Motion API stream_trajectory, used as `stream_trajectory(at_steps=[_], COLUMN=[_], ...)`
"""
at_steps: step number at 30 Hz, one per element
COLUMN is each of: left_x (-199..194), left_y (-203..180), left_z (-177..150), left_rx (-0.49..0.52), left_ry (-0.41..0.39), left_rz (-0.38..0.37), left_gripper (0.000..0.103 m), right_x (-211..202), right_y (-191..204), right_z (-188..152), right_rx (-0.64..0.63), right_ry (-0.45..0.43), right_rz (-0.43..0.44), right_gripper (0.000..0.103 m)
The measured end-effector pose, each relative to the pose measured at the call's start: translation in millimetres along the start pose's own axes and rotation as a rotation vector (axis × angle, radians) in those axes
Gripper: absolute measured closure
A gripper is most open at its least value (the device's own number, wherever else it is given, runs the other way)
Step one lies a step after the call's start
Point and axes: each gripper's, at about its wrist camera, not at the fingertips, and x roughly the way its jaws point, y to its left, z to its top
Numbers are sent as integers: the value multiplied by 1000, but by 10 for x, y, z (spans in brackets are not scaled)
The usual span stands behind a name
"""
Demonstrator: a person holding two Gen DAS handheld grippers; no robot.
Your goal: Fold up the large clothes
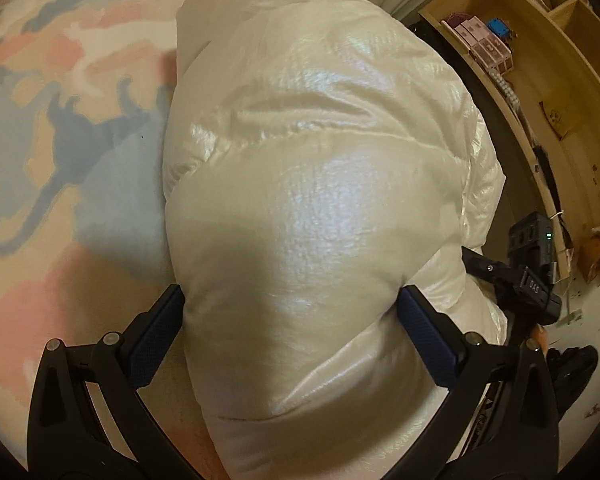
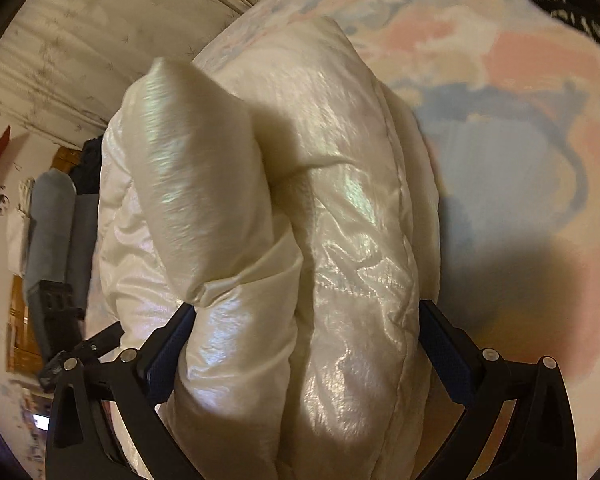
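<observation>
Two claws grip one shiny cream puffer jacket point(image 1: 320, 200) lying on a bed point(image 1: 60, 128) with a pink-and-blue cover: the left claw point(image 1: 292, 300) squeezes a padded section, the right claw point(image 2: 306, 308) clamps bunched folds.

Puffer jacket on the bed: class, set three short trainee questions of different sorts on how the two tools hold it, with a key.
1. True or false: the left tool grips the jacket.
2. What does the jacket lie on: A bedspread, B floor, C chair?
3. Fill in: in the right wrist view, the right tool clamps ___ puffy folds of the jacket.

Key: 1 true; 2 A; 3 two.
</observation>
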Motion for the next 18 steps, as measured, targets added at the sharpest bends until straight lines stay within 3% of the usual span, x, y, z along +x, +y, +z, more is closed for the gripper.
stream_trajectory(at_steps=[9, 14, 15, 18], left_x=[189, 203, 191, 137], left_y=[145, 143, 142, 25], left_z=[44, 48, 43, 12], left_rx=[-88, -101, -100, -73], left_ry=[66, 73, 69, 38], left_rz=[-91, -95, -89, -47], left_gripper=[0, 0, 0, 3], right_x=[58, -55, -95, -294], right_y=[-136, -90, -79, 88], right_z=[15, -51, -75, -202], right_rx=[76, 68, 63, 40], right_ry=[87, 51, 33, -33], right_rz=[131, 150, 145, 161], right_gripper=[0, 0, 3, 29])
